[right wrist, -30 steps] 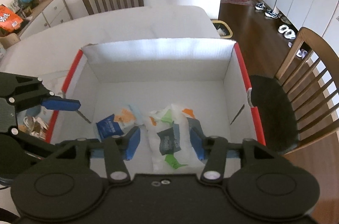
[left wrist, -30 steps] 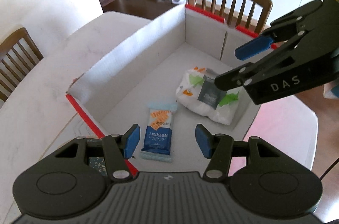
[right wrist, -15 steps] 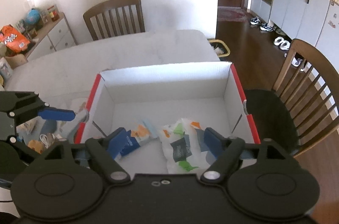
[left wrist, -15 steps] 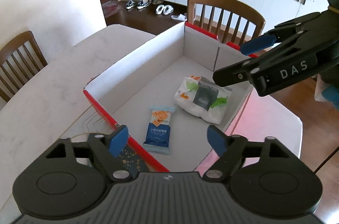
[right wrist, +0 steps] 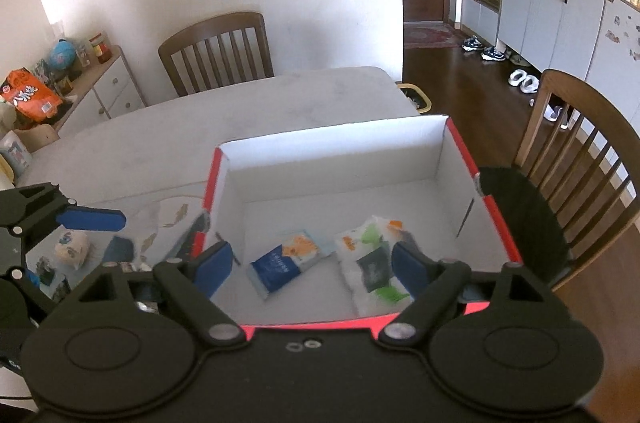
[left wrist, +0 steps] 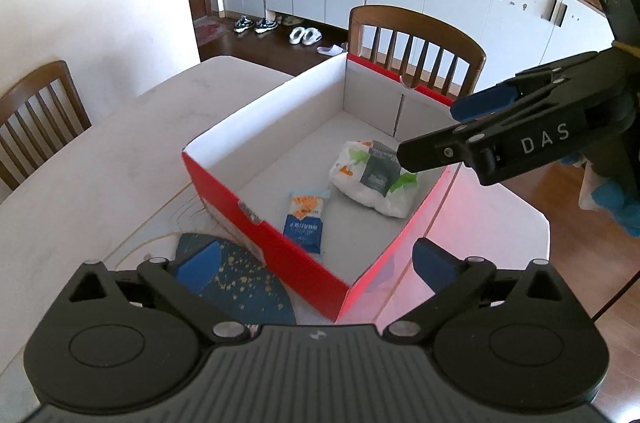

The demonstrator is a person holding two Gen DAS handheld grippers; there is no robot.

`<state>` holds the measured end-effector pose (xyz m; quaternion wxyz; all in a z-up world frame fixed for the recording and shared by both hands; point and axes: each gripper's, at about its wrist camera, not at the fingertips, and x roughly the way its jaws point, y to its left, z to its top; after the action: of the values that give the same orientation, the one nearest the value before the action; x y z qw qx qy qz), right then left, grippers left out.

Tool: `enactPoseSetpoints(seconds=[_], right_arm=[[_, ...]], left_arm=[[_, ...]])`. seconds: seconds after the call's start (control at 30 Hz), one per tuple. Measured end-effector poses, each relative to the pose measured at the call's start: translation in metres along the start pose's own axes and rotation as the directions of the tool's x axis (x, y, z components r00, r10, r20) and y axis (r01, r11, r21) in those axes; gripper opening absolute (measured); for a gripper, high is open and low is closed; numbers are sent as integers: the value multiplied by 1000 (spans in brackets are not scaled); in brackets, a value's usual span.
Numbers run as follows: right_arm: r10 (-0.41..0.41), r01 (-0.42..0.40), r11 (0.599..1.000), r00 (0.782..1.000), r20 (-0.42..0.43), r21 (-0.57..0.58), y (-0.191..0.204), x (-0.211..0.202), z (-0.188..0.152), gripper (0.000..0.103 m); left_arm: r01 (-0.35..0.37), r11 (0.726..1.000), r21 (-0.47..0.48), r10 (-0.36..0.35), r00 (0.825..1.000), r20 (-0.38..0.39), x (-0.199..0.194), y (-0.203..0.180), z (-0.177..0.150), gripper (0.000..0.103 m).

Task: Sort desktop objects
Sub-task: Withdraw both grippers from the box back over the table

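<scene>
— Box? Contents?

— Red cardboard box (left wrist: 296, 251) with white inside, sitting on the pale table (left wrist: 100, 159). Two packets lying flat on its floor: blue-and-orange snack packet (left wrist: 306, 219) at about 7 o'clock from the white wrapped pack (left wrist: 374, 177), just beside it, not clearly touching. From the right wrist view, same pair: blue packet (right wrist: 286, 261) at 9 o'clock of the white pack (right wrist: 374, 263), both near the closer wall of the box (right wrist: 332, 151).

— Tongs?

— Left gripper (left wrist: 316, 265) over the near corner of the box, jaws spreading wide, nothing between the pads. Right gripper (right wrist: 308, 265) above the near rim, jaws also widening, pads clear of both packets, nothing clasped. Seen from the left wrist camera, right gripper (left wrist: 444, 133) at 3 o'clock, angled down over the far side of the box.

— Outside the box?

— Dark blue speckled mat (left wrist: 240, 283) at 7 o'clock of the box, against its red wall. Small clutter (right wrist: 72, 251) on the table at 9 o'clock in the right wrist view, too blurred to name. Wooden chairs (left wrist: 416, 47) around the table.
</scene>
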<state>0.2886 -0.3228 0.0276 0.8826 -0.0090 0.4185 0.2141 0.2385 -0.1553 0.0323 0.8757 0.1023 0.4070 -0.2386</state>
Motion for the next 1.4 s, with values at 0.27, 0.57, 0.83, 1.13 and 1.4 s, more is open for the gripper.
enactPoseSetpoints(seconds=[0.27,0.57,0.83,1.13,1.4], right_arm=[[-18,18,1000,1000,-8,20,26,-3,-17,88],[-14,15,1000,1000,-28,16,64,0,-35,88],[17,-17,1000,999,-37,-20,101,0,-44,88],[32,-35,997,999,-41,-67,142,5,-53,88],[43,-48,994,998,-48,-100,166,13,-58,88]], left_arm=[[1,999,-38,0,1000,17,-23,17,-29,103],[-56,995,-81,61,996,67,-57,46,-62,103],[-77,990,-119,87,993,79,-82,72,-88,103],[-106,979,-173,120,990,74,-100,98,-116,103],[-125,963,-238,146,987,73,-112,122,-140,103]])
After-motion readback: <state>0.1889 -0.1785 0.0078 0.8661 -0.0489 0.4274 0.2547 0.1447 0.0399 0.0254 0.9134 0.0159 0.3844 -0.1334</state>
